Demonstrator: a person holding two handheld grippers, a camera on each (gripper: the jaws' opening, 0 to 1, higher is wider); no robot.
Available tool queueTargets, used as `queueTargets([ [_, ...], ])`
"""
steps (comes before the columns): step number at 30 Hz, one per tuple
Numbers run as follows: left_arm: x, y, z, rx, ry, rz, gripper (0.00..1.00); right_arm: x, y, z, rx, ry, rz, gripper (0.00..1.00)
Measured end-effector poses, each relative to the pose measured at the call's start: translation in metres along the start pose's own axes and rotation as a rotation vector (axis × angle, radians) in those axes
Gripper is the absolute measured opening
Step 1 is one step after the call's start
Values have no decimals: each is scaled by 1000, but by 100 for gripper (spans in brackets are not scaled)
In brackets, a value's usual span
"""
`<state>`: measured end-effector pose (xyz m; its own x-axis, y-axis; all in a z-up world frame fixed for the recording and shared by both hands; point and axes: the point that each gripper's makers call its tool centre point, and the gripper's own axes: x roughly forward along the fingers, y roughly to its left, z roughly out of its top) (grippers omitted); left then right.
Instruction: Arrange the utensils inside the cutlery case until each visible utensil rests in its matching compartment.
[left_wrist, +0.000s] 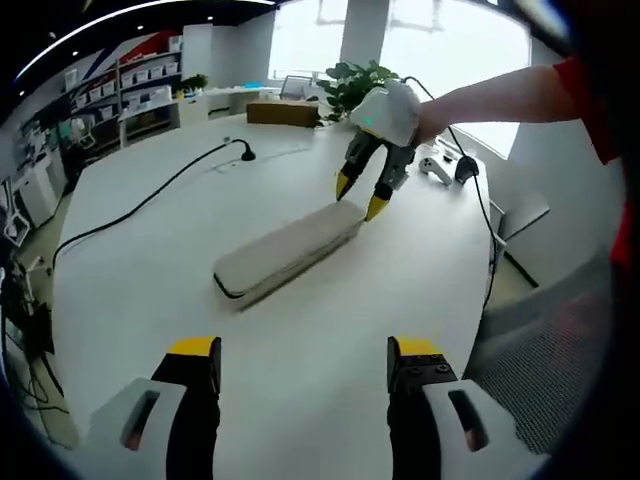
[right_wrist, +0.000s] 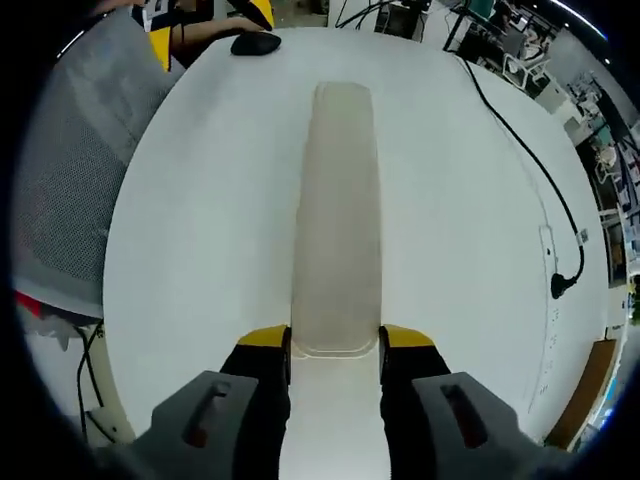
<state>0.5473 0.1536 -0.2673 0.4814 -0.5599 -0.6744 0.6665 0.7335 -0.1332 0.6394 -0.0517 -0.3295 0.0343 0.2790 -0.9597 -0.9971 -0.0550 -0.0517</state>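
The cutlery case (left_wrist: 290, 248) is a long beige case lying shut on the white table (left_wrist: 330, 330), so its contents are hidden. My left gripper (left_wrist: 306, 348) hovers open near the table's edge, well short of the case, with nothing between its jaws. A person's hand brings my right gripper (left_wrist: 359, 197) onto the case's far end. In the right gripper view the case (right_wrist: 337, 210) runs straight away from me, and my right gripper (right_wrist: 335, 338) has its yellow-tipped jaws pressed against both sides of the near end.
A black cable (left_wrist: 150, 195) with a plug crosses the table and also shows along the right (right_wrist: 540, 170). A black mouse (right_wrist: 255, 43) lies beyond the case. A grey mesh chair (right_wrist: 80, 170) stands by the table. A cardboard box (left_wrist: 283, 113) and a plant (left_wrist: 350, 85) sit at the back.
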Motion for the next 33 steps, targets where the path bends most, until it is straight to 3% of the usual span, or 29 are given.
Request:
queueTargets([
  [4, 13, 11, -4, -1, 25, 9, 70, 1, -1, 1, 35, -22, 5, 33],
  [10, 28, 28, 1, -23, 14, 15, 69, 2, -1, 5, 72, -38, -1, 33],
  [13, 23, 26, 21, -70, -75, 11, 69, 2, -2, 8, 67, -40, -7, 32],
  [14, 23, 26, 20, -74, -65, 9, 69, 0, -2, 12, 63, -51, -4, 32],
  [16, 24, 26, 18, -59, -49, 13, 69, -1, -5, 15, 74, -58, -3, 25],
  [17, 25, 27, 17, -45, -43, 16, 69, -3, -6, 16, 82, -69, -10, 14],
  [18, 27, 27, 15, -30, -32, 14, 69, -3, -6, 17, 81, -72, -12, 9],
  [20, 28, 28, 13, -28, -25, 13, 69, 2, -2, 14, 69, -49, -10, 28],
  [21, 29, 29, 13, -28, -24, 12, 69, 3, 3, 18, 96, -77, 14, 36],
  [24, 31, 33, 9, -18, -9, 16, 69, -8, -7, 23, 162, -149, -23, 33],
  [26, 33, 35, 7, -12, -4, 16, 69, -15, -18, 22, 270, -215, -47, 42],
  [27, 35, 38, 4, -21, 10, 13, 69, -18, -21, 13, 337, -207, -47, 45],
  [31, 42, 43, 0, -26, 30, 11, 69, -19, -24, -7, 390, -203, -47, 44],
  [33, 46, 44, 2, -33, 30, 2, 69, -18, -17, -15, 465, -195, -40, 45],
])
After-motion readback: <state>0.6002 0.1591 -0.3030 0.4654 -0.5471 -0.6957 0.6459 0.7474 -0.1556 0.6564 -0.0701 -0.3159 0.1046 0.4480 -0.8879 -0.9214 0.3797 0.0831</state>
